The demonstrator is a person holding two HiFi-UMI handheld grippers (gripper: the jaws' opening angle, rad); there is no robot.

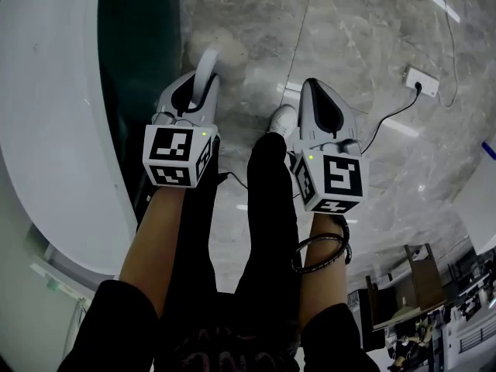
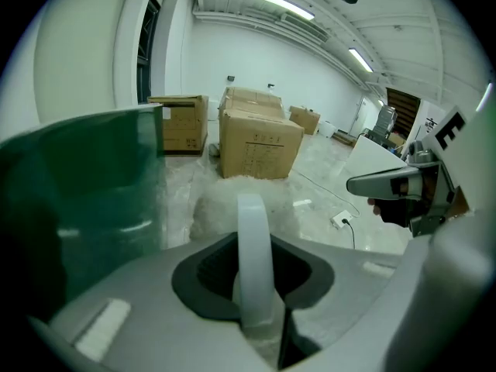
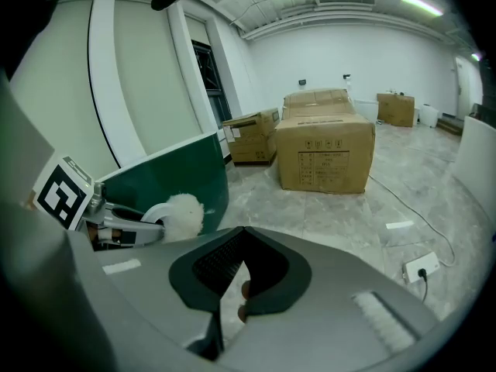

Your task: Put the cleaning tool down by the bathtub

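Note:
The cleaning tool has a white curved handle [image 1: 207, 67] and a fluffy white head [image 1: 219, 48]. My left gripper [image 1: 203, 82] is shut on the handle, which runs up between its jaws in the left gripper view [image 2: 254, 263], with the fluffy head [image 2: 232, 206] beyond, low over the floor. The bathtub, with a white rim [image 1: 46, 130] and dark green side [image 1: 132, 45], stands just left of the tool. My right gripper [image 1: 311, 85] hangs beside it over the marble floor, jaws shut on nothing [image 3: 232, 301]. It sees the fluffy head [image 3: 183, 214] against the green tub wall [image 3: 170, 173].
A white power strip [image 1: 422, 81] with a black cable lies on the floor at the right. The person's white shoe [image 1: 283, 120] is between the grippers. Cardboard boxes [image 3: 325, 152] stand farther off. Furniture [image 1: 422, 281] sits at the lower right.

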